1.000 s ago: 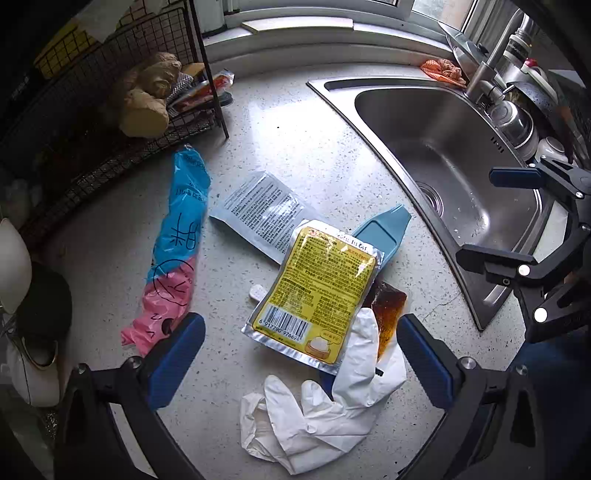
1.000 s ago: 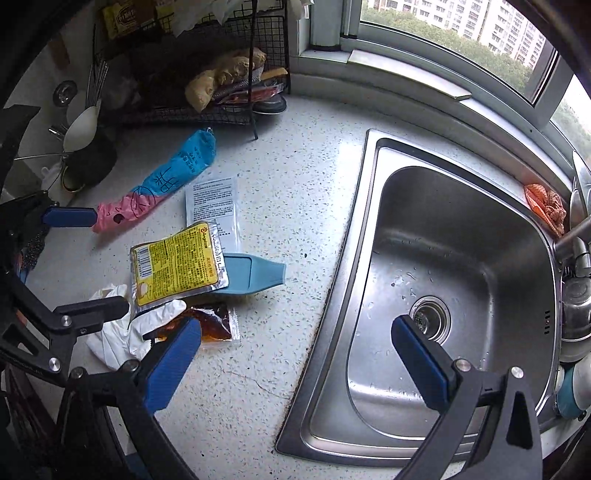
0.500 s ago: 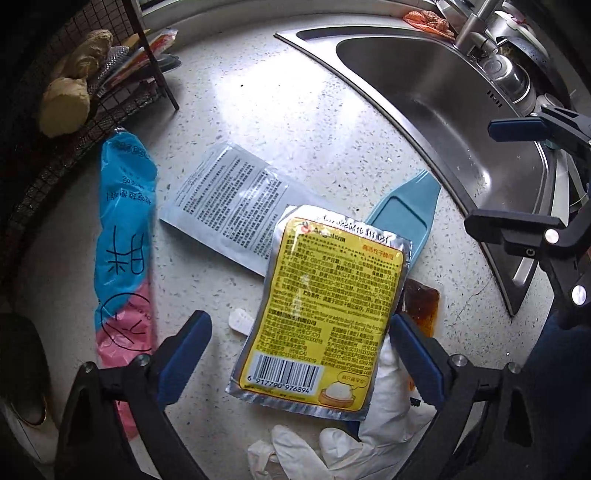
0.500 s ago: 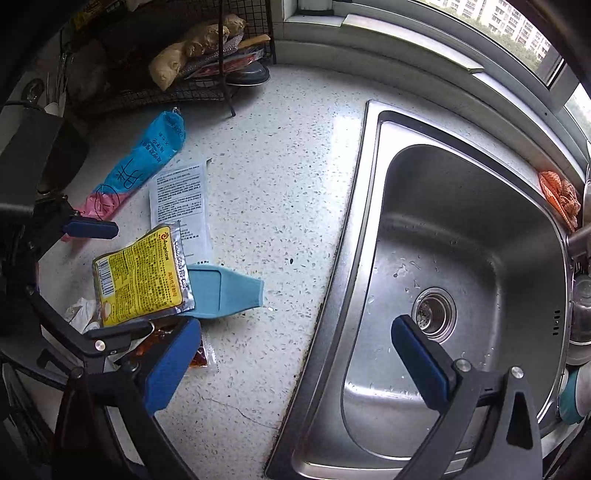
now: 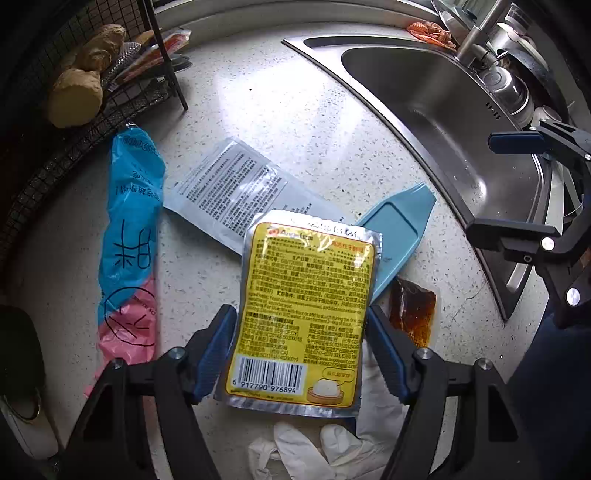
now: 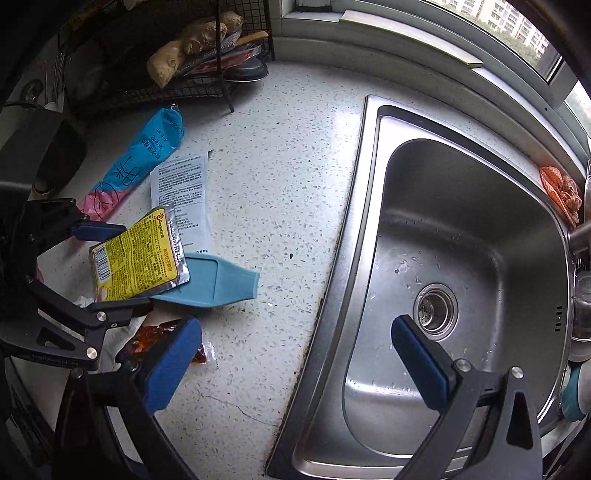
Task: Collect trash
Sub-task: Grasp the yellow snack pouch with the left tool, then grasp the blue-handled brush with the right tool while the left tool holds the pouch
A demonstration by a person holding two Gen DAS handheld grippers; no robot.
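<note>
Yeast packet [image 5: 306,302] atop scoop [image 5: 399,236]; sink [image 6: 461,258] right of counter [image 6: 288,155]

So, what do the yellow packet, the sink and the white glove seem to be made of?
Yellow packet: probably foil-laminated plastic, glossy; silver crimped edges, glare on its face.
Sink: stainless steel by its look, brushed; grey sheen with soft reflections.
White glove: thin latex or similar, matte; limp, wrinkled fingers. Which exactly, I cannot tell.

A home kitchen: a stainless steel sink [image 6: 461,258] with a drain sits in a speckled stone countertop [image 6: 280,155] at the right of the frame; a black wire rack [image 6: 207,74] holding ginger root [image 6: 166,62] fills the upper left. A window [image 6: 517,26] at the upper right looks out on apartment blocks.
</note>
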